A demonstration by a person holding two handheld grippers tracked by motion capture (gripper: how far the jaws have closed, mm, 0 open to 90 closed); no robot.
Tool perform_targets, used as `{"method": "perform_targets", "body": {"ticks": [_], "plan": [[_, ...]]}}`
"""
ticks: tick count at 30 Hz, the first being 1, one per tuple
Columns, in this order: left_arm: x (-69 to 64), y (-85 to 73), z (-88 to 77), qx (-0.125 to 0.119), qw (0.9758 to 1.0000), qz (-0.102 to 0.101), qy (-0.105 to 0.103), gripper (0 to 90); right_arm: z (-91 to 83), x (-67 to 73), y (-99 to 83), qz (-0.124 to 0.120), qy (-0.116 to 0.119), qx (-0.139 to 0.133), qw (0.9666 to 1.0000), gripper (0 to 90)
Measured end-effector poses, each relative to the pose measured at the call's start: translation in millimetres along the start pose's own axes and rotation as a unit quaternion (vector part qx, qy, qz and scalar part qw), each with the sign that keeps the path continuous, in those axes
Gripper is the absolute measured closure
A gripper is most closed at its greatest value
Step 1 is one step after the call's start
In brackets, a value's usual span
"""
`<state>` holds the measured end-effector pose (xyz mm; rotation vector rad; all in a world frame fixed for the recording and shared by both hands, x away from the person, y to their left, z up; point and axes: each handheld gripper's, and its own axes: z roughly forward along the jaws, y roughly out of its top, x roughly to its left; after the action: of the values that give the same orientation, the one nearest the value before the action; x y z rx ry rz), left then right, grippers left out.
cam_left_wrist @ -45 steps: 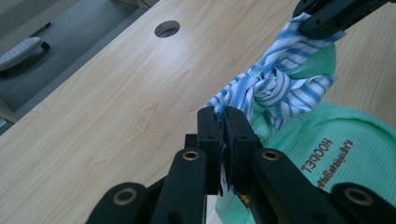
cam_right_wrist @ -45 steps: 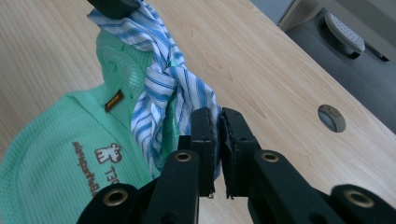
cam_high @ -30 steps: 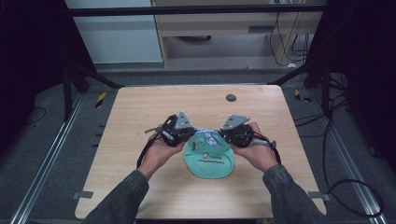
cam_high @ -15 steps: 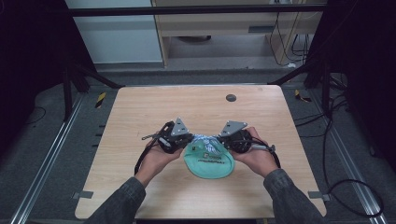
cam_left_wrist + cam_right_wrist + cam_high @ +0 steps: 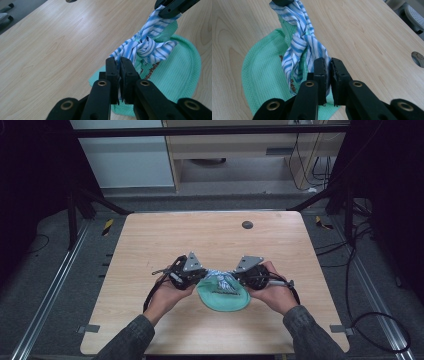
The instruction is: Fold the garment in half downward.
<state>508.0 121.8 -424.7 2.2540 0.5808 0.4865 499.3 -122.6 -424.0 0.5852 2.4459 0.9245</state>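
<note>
A green mesh cloth [image 5: 224,298] lies flat on the wooden table [image 5: 200,235] near its front edge. Above it stretches a blue-and-white striped cloth [image 5: 220,278] tied into a knot. My left gripper [image 5: 201,273] is shut on one end of that striped cloth [image 5: 147,47], and my right gripper [image 5: 239,276] is shut on the other end. In the left gripper view my left gripper [image 5: 119,61] pinches the stripes over the green cloth [image 5: 175,75], with the right gripper [image 5: 172,7] ahead. In the right gripper view my right gripper [image 5: 328,62] clamps the striped cloth [image 5: 299,42] above the green cloth [image 5: 262,75].
A dark round hole [image 5: 247,224] sits in the table's far half, right of centre. Bare wood lies around the cloth. Black frame bars [image 5: 80,205] stand at the table's back corners, and cables [image 5: 380,320] trail on the floor at the right.
Both hands and grippers have shifted slightly toward the near edge of the table, with the striped cloth held between them. The green cloth has slid along a little.
</note>
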Motion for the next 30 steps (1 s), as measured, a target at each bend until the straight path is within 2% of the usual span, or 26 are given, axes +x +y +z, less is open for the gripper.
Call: {"method": "perform_targets", "body": {"ticks": [11, 30], "plan": [[-6.6, -11.0, 4.1, 0.002, 0.9999, -0.008, -0.008, 86.0, 2.6, 8.9, -10.3, 0.007, 0.011, -0.002, 0.9999, 83.3], [-14.5, -26.9, 6.7, 0.012, 0.9996, -0.005, -0.025, 85.0, 7.7, 24.9, -22.3, 0.003, 0.025, 0.009, 0.9997, 82.8]]}}
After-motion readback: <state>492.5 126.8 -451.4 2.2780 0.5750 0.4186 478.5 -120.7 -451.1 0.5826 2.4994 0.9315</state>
